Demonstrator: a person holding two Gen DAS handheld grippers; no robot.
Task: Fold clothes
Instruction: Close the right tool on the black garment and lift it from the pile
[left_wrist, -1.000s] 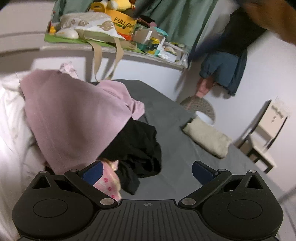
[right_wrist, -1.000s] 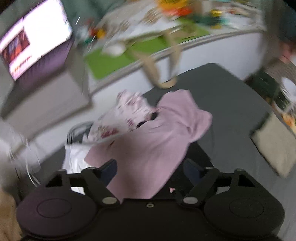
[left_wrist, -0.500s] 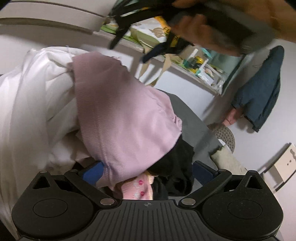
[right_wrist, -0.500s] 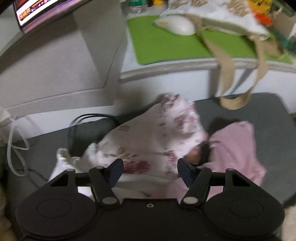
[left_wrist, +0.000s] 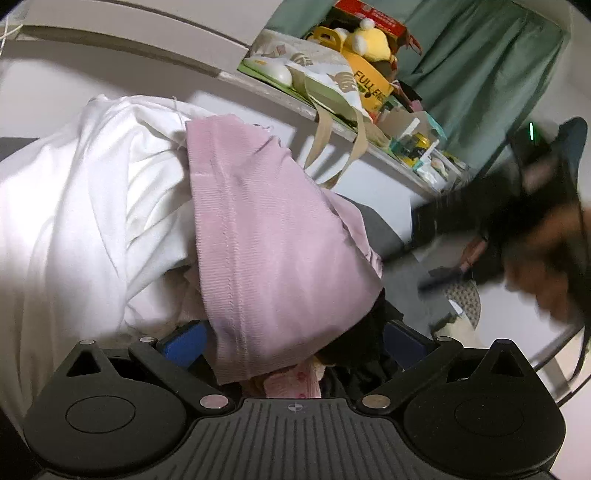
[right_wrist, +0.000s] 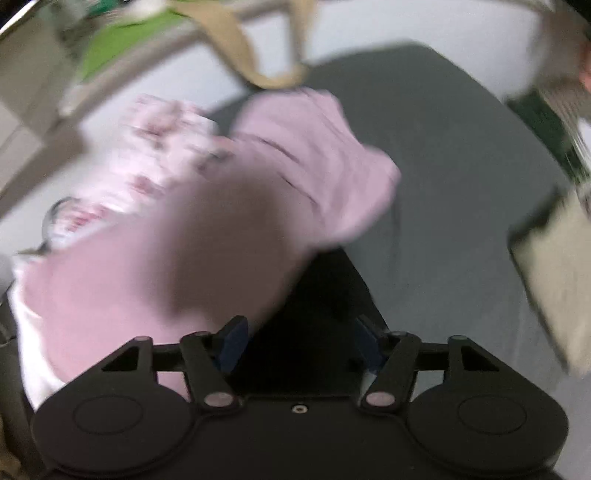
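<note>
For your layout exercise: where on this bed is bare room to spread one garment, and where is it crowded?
Free: the grey sheet between the pink top and the folded beige cloth. Crowded: the heap where the pink top lies over the white garment and black garment, and the cluttered shelf.

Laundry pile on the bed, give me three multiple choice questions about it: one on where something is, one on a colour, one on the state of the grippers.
1. Where does the black garment lie?
A. Under the pink ribbed garment
B. On the shelf
C. On the chair

2. What colour is the sheet under the pile?
A. Yellow
B. Dark grey
C. Red

3. How do the left gripper and right gripper stand?
A. Both clamped on cloth
B. One shut
C. Both open

Answers: 1 A, black pokes out beneath the pink edge. 2 B, grey shows around the clothes. 3 C, the blue pads stand wide apart.
</note>
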